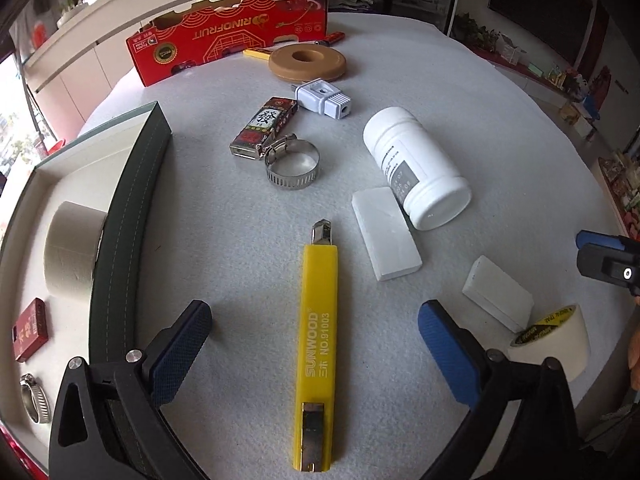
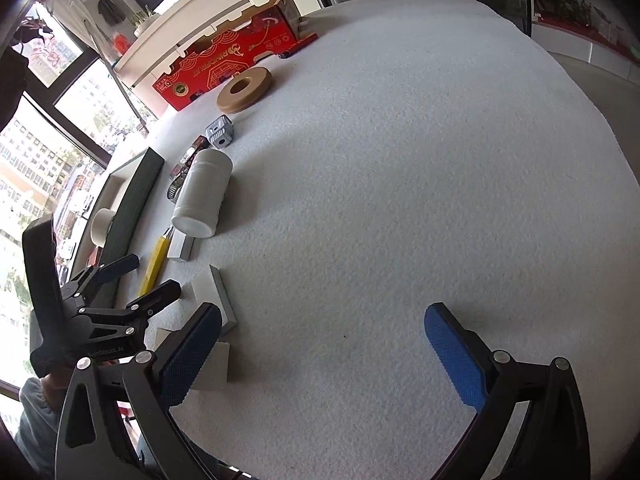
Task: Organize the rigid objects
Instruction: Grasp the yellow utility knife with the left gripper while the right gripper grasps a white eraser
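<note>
Yellow knife: nearest my left camera, the yellow utility knife [image 1: 316,344] lies flat on the white table cover [image 1: 460,92], lengthwise between my fingers, blade tip pointing away, touching neither pad.
Left gripper: my left gripper [image 1: 314,320] has its jaws spread wide and empty, one on each side of the knife.
Right gripper: my right gripper [image 2: 322,334] is released too, jaws wide apart over bare cover and grasping nothing.
White blocks: I see one white block [image 1: 386,234] just right of the knife's tip, touching or nearly touching the white bottle [image 1: 418,168], which lies on its side. A second white block [image 1: 498,292] sits further right, beside a roll of masking tape [image 1: 554,340].
Middle clutter: a hose clamp [image 1: 292,164] rests against a patterned lighter [image 1: 264,128], with a white plug [image 1: 324,100] and a tan disc [image 1: 307,62] beyond them.
Back edge: a red carton [image 1: 228,36] stands at the far side.
Tray: the green-sided box [image 1: 128,216] on my left holds a roll of pale tape [image 1: 72,252], a red lighter [image 1: 30,328] and another hose clamp [image 1: 34,398].
</note>
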Demonstrator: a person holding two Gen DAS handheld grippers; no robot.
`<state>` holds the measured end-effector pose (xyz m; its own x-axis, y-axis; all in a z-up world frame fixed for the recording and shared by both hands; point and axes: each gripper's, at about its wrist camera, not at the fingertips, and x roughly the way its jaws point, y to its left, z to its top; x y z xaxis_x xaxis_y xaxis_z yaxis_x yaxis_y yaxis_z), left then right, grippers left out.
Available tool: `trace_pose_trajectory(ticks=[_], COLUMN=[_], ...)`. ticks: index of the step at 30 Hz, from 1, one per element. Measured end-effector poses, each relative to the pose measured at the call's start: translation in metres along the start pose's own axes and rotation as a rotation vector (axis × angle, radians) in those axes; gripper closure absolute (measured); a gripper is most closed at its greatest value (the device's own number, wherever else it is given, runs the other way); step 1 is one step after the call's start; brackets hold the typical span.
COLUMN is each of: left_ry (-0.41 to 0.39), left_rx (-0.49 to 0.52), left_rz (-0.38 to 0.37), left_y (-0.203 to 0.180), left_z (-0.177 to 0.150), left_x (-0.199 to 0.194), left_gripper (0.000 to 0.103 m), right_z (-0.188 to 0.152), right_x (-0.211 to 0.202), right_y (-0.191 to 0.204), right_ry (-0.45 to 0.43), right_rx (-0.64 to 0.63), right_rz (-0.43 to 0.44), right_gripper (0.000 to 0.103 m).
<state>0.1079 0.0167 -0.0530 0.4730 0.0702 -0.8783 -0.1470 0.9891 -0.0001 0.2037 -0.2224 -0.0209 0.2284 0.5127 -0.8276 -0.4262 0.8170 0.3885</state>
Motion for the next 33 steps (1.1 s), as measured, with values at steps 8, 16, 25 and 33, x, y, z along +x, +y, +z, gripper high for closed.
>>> trace_pose_trajectory(ticks=[8,16,25,33], left_ry=[-0.009,0.005,-0.027,-0.014], left_rx=[-0.051,-0.046,-0.020,-0.049], left_rz=[0.036,0.047,0.073,0.050], left_y=[-0.002,0.005,0.007,-0.006], left_z=[-0.004,-0.017,-0.025,-0.012], left_x=[-0.003,-0.010,-0.016,-0.008], left_gripper=[0.000,0.000,0.000,0.000], right_z=[0.020,0.021,0.016,0.030], right_x=[0.018,0.051,0.069,0.059], right_y=[0.027,0.093,0.115,0.082], right_ry=[0.122,0.217,0.256,0.230], right_rx=[-0.065,-0.331,-0.442,-0.449], right_rz=[0.023,-0.071,-0.145,-0.276], right_gripper=[0.001,0.001,0.011,0.044])
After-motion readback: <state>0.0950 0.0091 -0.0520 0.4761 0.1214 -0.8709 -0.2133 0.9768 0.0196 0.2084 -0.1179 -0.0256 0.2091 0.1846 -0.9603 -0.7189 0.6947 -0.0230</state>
